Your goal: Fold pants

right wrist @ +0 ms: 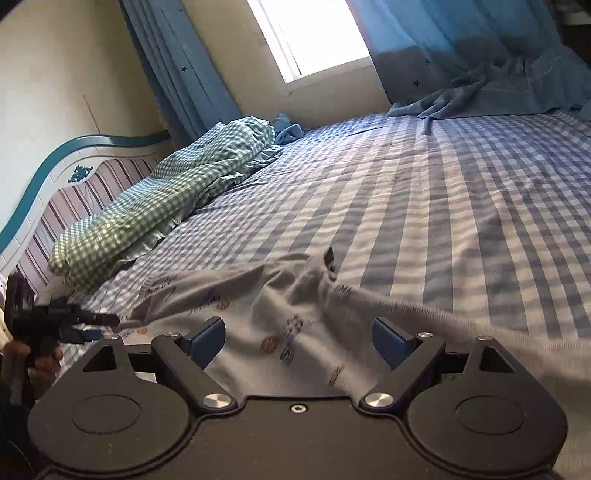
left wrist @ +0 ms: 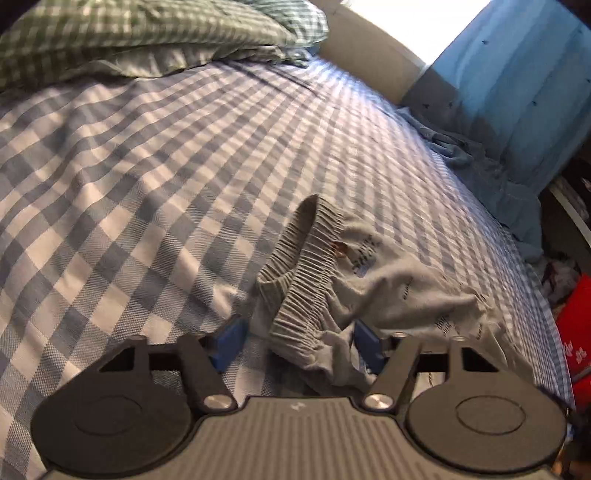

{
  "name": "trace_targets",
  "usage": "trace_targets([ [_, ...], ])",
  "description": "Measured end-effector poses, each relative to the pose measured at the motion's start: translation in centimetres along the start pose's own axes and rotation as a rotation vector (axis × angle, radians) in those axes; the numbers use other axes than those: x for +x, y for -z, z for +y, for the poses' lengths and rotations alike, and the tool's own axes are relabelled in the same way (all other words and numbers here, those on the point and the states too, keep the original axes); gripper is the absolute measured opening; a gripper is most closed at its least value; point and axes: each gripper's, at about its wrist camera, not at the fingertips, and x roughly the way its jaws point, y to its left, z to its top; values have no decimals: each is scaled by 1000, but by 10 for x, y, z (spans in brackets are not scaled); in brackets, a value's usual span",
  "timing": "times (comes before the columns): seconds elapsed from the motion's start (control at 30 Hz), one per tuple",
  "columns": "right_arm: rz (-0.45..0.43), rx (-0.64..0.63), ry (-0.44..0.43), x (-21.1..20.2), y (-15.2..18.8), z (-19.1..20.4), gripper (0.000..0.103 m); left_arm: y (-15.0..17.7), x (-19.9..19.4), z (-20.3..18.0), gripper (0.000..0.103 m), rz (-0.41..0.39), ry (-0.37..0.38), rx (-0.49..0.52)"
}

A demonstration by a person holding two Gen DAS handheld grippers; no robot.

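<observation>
Grey pants (left wrist: 388, 288) with small printed patterns lie crumpled on a blue-and-white checked bed sheet (left wrist: 166, 177). Their ribbed elastic waistband (left wrist: 306, 280) runs toward my left gripper (left wrist: 299, 343), which is open with the waistband end lying between its blue pads. In the right wrist view the pants (right wrist: 266, 317) spread across the sheet (right wrist: 461, 192) in front of my right gripper (right wrist: 299, 341), which is open just above the cloth. The left gripper (right wrist: 86, 326) shows at the far left, held in a hand.
A green checked duvet (right wrist: 147, 199) is bunched along the striped headboard (right wrist: 92, 177). Blue curtains (right wrist: 480, 48) and a bright window (right wrist: 314, 33) are behind the bed. Blue cloth (left wrist: 491, 173) lies at the bed's far edge; red items (left wrist: 576, 332) sit beside the bed.
</observation>
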Motion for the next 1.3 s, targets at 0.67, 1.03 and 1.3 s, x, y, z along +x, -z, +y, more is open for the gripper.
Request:
trace_targets([
  [0.67, -1, -110, 137, 15, 59, 37, 91, 22, 3, -33, 85, -199, -179, 431],
  [1.03, -15, -135, 156, 14, 65, 42, 97, 19, -12, -53, 16, -175, -213, 323],
  [1.3, -48, -121, 161, 6, 62, 37, 99, 44, 8, -78, 46, -193, -408, 557],
])
